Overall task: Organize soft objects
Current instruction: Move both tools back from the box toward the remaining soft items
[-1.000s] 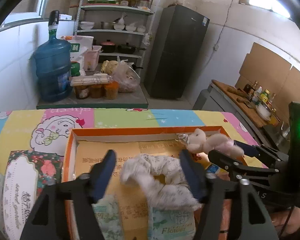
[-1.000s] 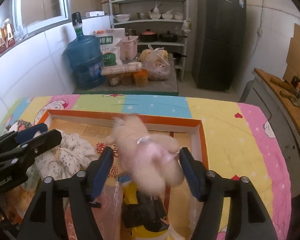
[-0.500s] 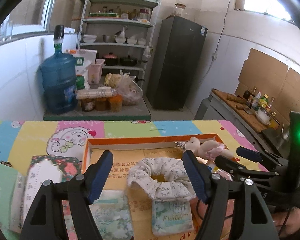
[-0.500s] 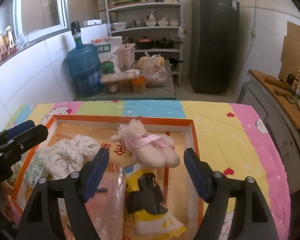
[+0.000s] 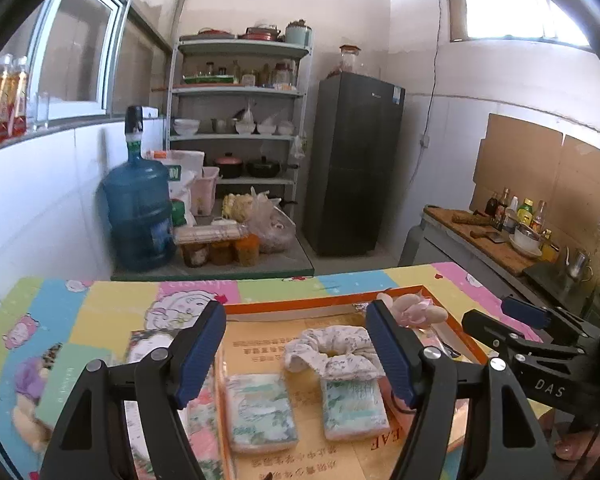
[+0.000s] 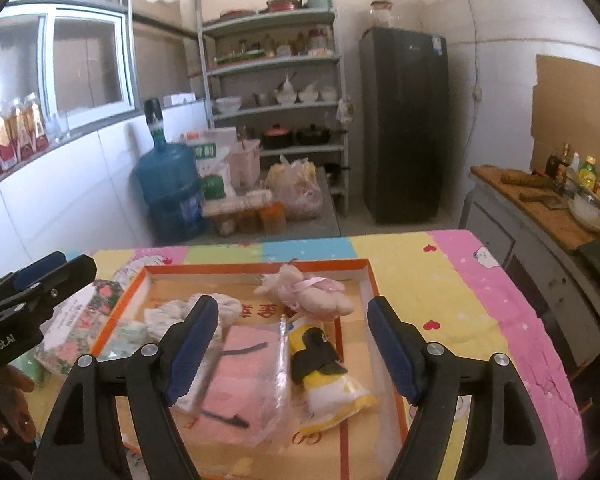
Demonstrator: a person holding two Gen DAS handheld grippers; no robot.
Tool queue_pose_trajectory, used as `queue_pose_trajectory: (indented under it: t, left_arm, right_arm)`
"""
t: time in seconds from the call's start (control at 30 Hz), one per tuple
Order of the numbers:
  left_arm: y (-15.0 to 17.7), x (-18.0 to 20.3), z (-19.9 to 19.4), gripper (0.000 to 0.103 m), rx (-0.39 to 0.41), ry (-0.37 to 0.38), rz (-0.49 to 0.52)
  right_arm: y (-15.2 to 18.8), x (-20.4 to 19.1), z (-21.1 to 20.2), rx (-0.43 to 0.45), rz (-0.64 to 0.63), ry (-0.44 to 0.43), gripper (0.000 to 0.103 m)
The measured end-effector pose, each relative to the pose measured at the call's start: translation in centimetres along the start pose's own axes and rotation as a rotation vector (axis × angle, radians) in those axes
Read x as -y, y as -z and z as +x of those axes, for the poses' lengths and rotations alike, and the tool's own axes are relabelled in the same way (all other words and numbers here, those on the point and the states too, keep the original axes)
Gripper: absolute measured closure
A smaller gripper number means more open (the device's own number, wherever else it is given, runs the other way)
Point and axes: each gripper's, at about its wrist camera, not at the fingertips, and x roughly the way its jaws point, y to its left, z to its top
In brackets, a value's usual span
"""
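An orange-rimmed cardboard box [image 5: 300, 305] [image 6: 260, 269] lies on the colourful table mat. Inside it a floral fabric scrunchie [image 5: 332, 349] [image 6: 172, 308] rests above two tissue packs [image 5: 260, 412]. At the box's far right lies a pink plush bear [image 5: 414, 312] [image 6: 316, 297]. A pink packet [image 6: 240, 372] and a yellow-and-black packet [image 6: 324, 372] lie nearer the front. My left gripper [image 5: 294, 332] [image 6: 40, 280] hangs open above the box's left half. My right gripper [image 6: 292, 316] [image 5: 520, 328] hangs open above the right half. Neither gripper has anything between its fingers.
A flowery tissue pack [image 6: 80, 316] lies on the mat left of the box. Beyond the table's far edge stand a blue water jug [image 5: 138, 216], a shelf rack [image 5: 240, 132] and a dark fridge [image 5: 352, 160]. A counter [image 6: 540, 208] with bottles runs along the right.
Both grippers have drawn back and risen away from the box. The plush bear, earlier between the right fingers, now lies in the box. The scrunchie lies flat there too.
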Motion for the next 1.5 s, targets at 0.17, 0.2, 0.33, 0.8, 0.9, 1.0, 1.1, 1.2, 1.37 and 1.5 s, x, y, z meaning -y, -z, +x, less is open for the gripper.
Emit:
queue_pose_trajectory:
  t: [0.17, 0.2, 0.33, 0.8, 0.9, 1.0, 1.1, 1.2, 1.37, 1.5]
  left_arm:
    - [0.1, -0.7, -2.2, 0.031, 0.027, -0.008, -0.002]
    - [0.2, -0.9, -2.7, 0.031, 0.033, -0.012, 0.001]
    - [0.4, -1.6, -4.5, 0.031, 0.051, -0.021, 0.004]
    - [1.8, -4.5, -9.6, 0.031, 0.078, -0.077, 0.02]
    - [2.1, -5.1, -10.6, 0.031, 0.082, -0.081, 0.017]
    - [2.4, -5.6, -11.5, 0.031, 0.087, -0.088, 0.019]
    - [2.8, -6.4, -12.4, 0.031, 0.092, -0.093, 0.019]
    - [3.2, -7.1, -13.1, 0.031, 0.093, -0.101, 0.017]
    - [3.9, -8.4, -14.2, 0.031, 0.091, -0.117, 0.013]
    - [4.5, -9.7, -15.0, 0.031, 0.092, -0.127, 0.005]
  right_arm:
    - [0.5, -1.5, -2.0, 0.024, -0.007, -0.001, 0.025]
    - [0.6, -1.9, -2.3, 0.027, -0.01, 0.001, 0.025]
    - [1.0, -3.4, -4.0, 0.048, -0.02, 0.0, 0.025]
    - [2.3, -9.0, -7.9, 0.091, -0.045, -0.04, 0.025]
    - [2.4, -9.9, -8.5, 0.098, -0.054, -0.045, 0.025]
    - [2.7, -11.0, -9.3, 0.108, -0.066, -0.052, 0.025]
    - [2.9, -12.0, -10.0, 0.118, -0.075, -0.058, 0.025]
    - [3.2, -12.7, -10.5, 0.124, -0.074, -0.067, 0.025]
    - [4.2, -14.8, -11.1, 0.122, -0.075, -0.087, 0.025]
    - [4.9, -16.5, -11.3, 0.115, -0.087, -0.106, 0.025]
